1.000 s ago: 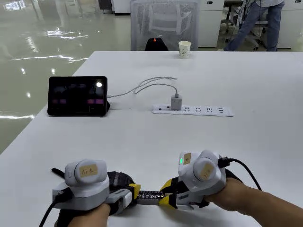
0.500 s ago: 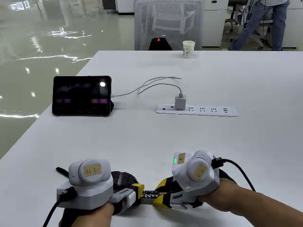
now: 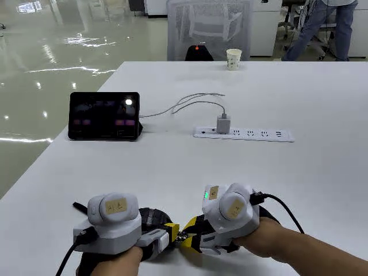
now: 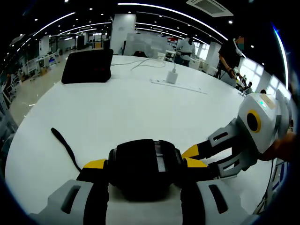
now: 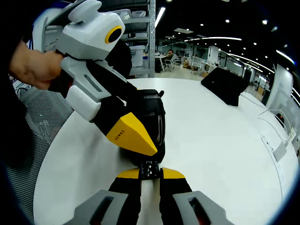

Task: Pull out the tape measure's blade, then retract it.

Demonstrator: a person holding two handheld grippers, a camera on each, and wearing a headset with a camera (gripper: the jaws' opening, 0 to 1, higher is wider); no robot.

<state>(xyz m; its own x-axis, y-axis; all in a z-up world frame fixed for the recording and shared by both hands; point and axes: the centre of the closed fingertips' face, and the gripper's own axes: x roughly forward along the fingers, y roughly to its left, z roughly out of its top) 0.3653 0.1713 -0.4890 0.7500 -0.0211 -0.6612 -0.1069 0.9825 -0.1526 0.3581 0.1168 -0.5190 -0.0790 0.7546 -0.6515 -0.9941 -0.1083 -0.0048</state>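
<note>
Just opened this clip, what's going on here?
A person at a white table works a tape measure with two hand-held grippers. The left gripper is clamped around the black tape measure, and the right gripper pinches the tip of the blade. Only a short stub of blade shows between them, less than a second ago, so the blade seems to be going back in and looks nearly retracted.
</note>
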